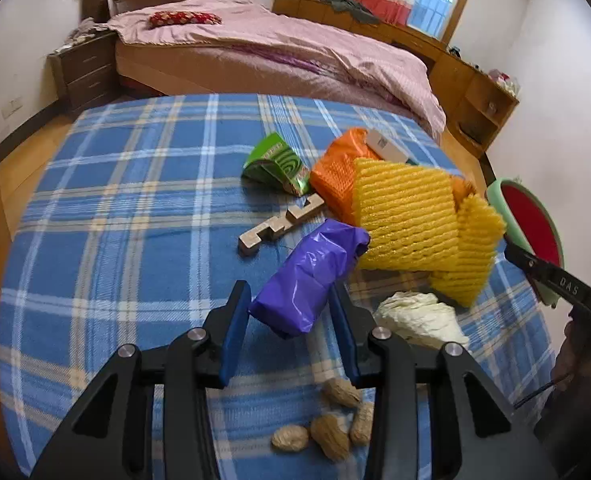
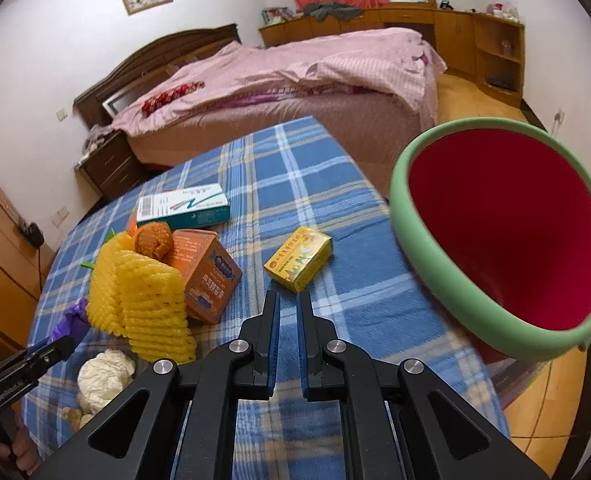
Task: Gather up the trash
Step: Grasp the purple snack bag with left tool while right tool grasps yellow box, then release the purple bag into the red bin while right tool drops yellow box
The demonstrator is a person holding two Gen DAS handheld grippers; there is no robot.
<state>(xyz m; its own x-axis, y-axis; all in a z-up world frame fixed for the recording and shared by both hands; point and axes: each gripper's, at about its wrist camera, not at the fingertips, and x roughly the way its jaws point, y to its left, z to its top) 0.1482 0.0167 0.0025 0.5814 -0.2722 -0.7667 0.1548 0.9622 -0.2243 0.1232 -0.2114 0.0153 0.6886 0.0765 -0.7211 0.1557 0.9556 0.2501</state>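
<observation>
My left gripper (image 1: 289, 298) is shut on a crumpled purple plastic bag (image 1: 309, 276), held between its blue pads above the blue plaid table (image 1: 135, 208). Yellow foam netting (image 1: 411, 220), orange netting (image 1: 337, 176), a green wrapper (image 1: 277, 162), a white crumpled tissue (image 1: 421, 320) and several peanut shells (image 1: 331, 428) lie around it. My right gripper (image 2: 287, 300) has its jaws nearly closed and empty, above the table. A green bin with a red inside (image 2: 507, 236) hangs at the table's right edge, tilted toward me. It also shows in the left wrist view (image 1: 531, 224).
A wooden notched block (image 1: 281, 222) lies mid-table. A yellow box (image 2: 299, 258), an orange carton (image 2: 207, 276) and a white-green box (image 2: 183, 208) lie on the table. A pink bed (image 1: 275, 48) and wooden cabinets (image 2: 475, 40) stand beyond.
</observation>
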